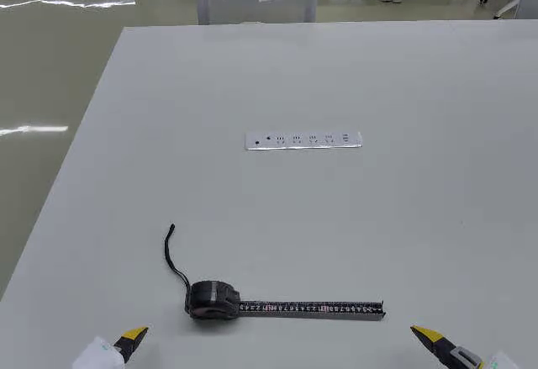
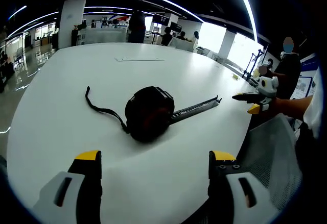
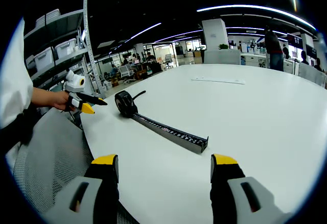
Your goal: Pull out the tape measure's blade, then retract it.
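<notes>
Blade (image 1: 311, 308): extended, runs left-right.
Left claw (image 2: 155, 155): spread, near tape measure case (image 1: 212, 299).
Right claw (image 3: 164, 158): spread, near blade tip (image 1: 380, 308).

Tape measure (image 1: 212, 299) on table (image 1: 336, 75), blade (image 1: 311, 308) to its right, power strip (image 1: 303, 140) behind.

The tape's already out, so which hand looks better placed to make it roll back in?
Probably the left hand-held gripper: open, it faces the case directly; the right hand-held gripper sits by the blade's tip.
</notes>
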### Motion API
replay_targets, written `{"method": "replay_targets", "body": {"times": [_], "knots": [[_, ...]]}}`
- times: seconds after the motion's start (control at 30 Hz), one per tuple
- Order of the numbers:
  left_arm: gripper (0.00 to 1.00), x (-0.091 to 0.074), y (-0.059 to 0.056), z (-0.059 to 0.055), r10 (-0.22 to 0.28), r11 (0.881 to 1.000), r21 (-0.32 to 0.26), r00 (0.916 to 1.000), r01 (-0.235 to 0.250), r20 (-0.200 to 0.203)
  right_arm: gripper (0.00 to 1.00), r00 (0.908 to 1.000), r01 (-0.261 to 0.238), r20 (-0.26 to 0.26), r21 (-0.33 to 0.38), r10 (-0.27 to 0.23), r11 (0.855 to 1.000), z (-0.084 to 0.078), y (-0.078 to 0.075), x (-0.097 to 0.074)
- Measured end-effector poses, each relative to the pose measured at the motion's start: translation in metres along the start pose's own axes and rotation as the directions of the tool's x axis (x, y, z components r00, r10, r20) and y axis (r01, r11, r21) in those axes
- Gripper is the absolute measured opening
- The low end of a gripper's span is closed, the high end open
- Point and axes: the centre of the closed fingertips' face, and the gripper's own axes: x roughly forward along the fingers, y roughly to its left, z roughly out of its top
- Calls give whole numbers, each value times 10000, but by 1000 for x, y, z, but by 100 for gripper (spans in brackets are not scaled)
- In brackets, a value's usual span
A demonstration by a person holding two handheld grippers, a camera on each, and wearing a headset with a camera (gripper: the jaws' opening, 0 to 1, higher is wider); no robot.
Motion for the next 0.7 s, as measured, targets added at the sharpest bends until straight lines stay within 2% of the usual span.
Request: {"method": "replay_targets", "body": {"times": [0.43, 0.7], "knots": [[86, 10, -4, 8, 26, 10000, 90, 9999, -25, -106, 74, 9998, -192, -17, -206, 192, 9996, 5, -3, 7], [86, 16, -9, 14, 50, 9998, -170, 9999, -52, -123, 73, 9996, -290, -37, -265, 289, 9992, 7, -6, 10]]}}
